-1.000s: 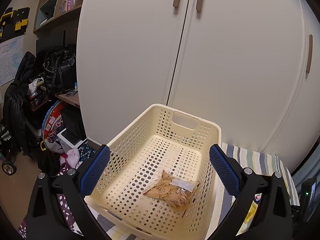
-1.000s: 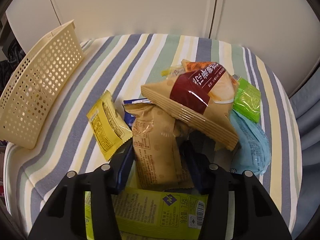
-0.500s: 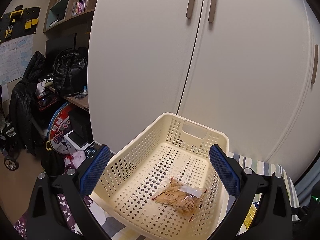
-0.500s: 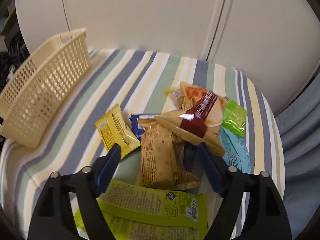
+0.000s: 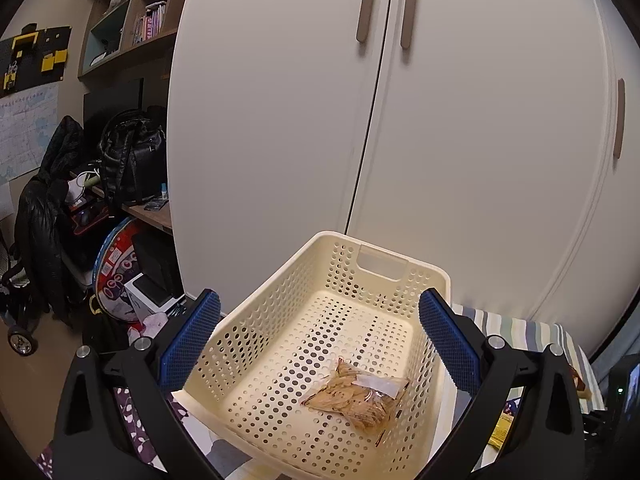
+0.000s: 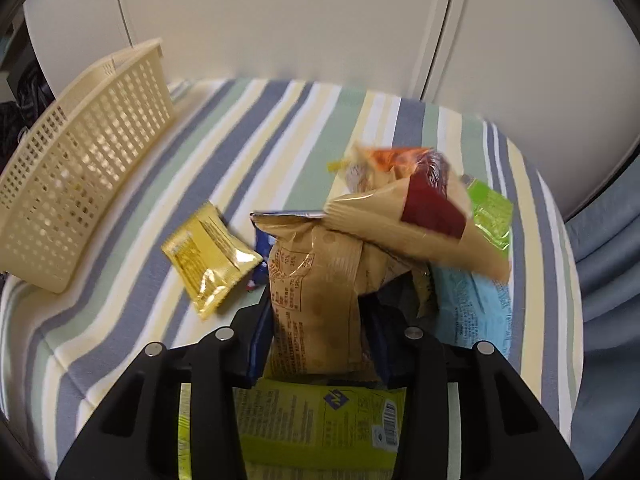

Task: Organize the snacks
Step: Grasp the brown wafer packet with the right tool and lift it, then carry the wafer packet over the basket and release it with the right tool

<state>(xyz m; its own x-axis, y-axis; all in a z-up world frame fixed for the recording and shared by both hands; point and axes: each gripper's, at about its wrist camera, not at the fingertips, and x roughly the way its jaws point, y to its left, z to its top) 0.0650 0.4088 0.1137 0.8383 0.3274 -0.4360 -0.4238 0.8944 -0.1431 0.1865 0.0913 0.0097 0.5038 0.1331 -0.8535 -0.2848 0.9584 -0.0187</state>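
The right gripper (image 6: 318, 312) pinches a crinkly tan snack bag (image 6: 316, 292) with brown printing, on the striped cloth (image 6: 248, 152) amid other packets. The left gripper (image 5: 320, 336) has its fingers wide apart above the cream basket (image 5: 280, 280), where a clear cracker bag (image 5: 356, 396) lies.

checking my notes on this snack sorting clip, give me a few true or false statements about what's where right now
1. The basket holds one clear bag of crackers. True.
2. The left tongs grip that bag. False: they are open, holding nothing.
3. The right tongs are shut on a tan packet. True.
4. The yellow packet lies in the basket. False: it lies on the striped cloth.
5. A green packet lies at the pile's right. True.
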